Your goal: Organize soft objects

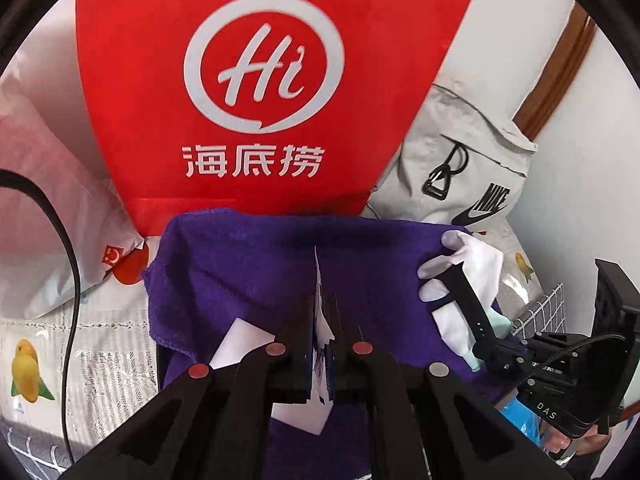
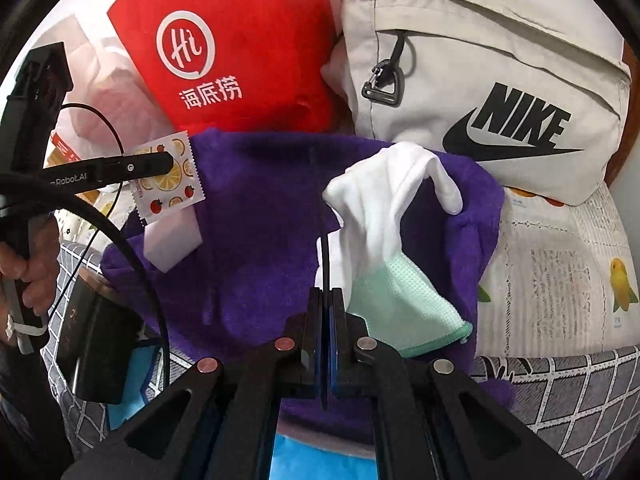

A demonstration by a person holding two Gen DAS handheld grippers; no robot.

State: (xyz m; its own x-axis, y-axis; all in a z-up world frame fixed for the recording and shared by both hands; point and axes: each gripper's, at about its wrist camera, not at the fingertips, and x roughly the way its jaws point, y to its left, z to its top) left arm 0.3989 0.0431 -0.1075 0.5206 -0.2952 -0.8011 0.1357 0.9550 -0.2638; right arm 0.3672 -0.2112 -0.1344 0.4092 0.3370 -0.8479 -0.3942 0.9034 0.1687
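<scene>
A purple towel (image 1: pixel 256 276) lies spread on the table in front of a red bag (image 1: pixel 264 80); it also shows in the right wrist view (image 2: pixel 260 216). My left gripper (image 1: pixel 322 312) is shut on a fruit-print sachet (image 2: pixel 170 178), seen edge-on in its own view (image 1: pixel 320 320), held over the towel's left part. My right gripper (image 2: pixel 326 300) is shut on a white glove with a mint cuff (image 2: pixel 384 216), holding it over the towel's right part. In the left wrist view the glove (image 1: pixel 472 268) hangs from the right gripper's fingers (image 1: pixel 464 296).
A grey Nike bag (image 2: pixel 500 80) leans at the back right, next to the red bag (image 2: pixel 240 48). A pale plastic bag (image 1: pixel 44 208) lies at the left. A white block (image 2: pixel 172 240) rests on the towel. The tablecloth (image 2: pixel 560 272) has newsprint and fruit pattern.
</scene>
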